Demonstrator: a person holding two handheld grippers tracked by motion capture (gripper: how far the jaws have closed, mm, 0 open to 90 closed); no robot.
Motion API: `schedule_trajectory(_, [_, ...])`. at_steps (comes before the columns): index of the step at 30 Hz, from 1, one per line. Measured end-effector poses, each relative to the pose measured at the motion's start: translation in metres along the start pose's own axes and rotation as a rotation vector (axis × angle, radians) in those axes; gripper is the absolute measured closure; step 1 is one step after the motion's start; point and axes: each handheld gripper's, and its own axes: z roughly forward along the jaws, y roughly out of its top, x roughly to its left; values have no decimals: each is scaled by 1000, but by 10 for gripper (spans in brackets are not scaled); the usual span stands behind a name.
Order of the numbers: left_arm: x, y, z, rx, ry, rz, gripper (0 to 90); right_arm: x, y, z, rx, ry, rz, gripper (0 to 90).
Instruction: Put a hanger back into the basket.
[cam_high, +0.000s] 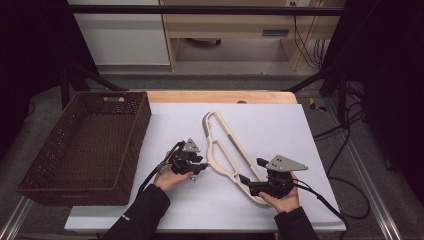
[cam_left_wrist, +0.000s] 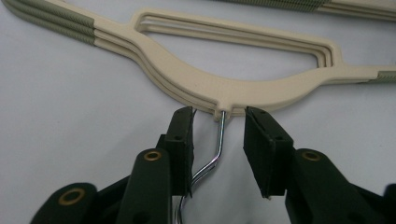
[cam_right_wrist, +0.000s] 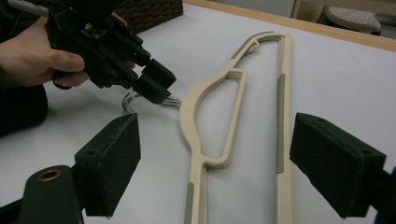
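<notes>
Left hand-held gripper (cam_left_wrist: 218, 140): jaws apart around hanger hook (cam_left_wrist: 219, 140) | right hand-held gripper (cam_right_wrist: 215, 172): apart

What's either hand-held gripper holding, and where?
Nothing yet. Left hand-held gripper brackets the metal hook of the stacked beige plastic hangers, unclamped; right hand-held gripper open.

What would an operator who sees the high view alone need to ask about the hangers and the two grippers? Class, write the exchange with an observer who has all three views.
Operator: Has the left gripper gripped anything?
Observer: Not firmly. Its jaws stand on either side of the metal hooks, with a gap at one pad.
Operator: Is that one hanger or several?
Observer: Three cream hangers lie stacked.
Operator: Is the right gripper holding something?
Observer: No. Its jaws are wide open and nothing is pressed between the pads.
</notes>
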Motion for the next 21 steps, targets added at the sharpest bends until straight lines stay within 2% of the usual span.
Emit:
schedule_trajectory(3, [-1, 0, 2, 5, -3, 12, 673, 0, 0, 0, 3, 0, 3, 166])
schedule_trajectory(4, [-1, -1, 5, 14, -10, 13, 712, -1, -1, 1, 1, -4, 5, 166])
schedule_trajectory(10, [1, -2, 9, 21, -15, 5, 780, 0, -1, 2, 7, 0, 8, 166])
schedule_trajectory(12, [3, -2, 9, 19, -20, 3, 831, 0, -1, 2, 9, -1, 6, 166])
schedule_trajectory(15, [4, -2, 9, 20, -33, 2, 834, 0, -2, 3, 9, 0, 7, 166])
schedule_trajectory(21, [3, 1, 8, 33, -37, 40, 863, 0, -2, 4, 12, 1, 9, 166])
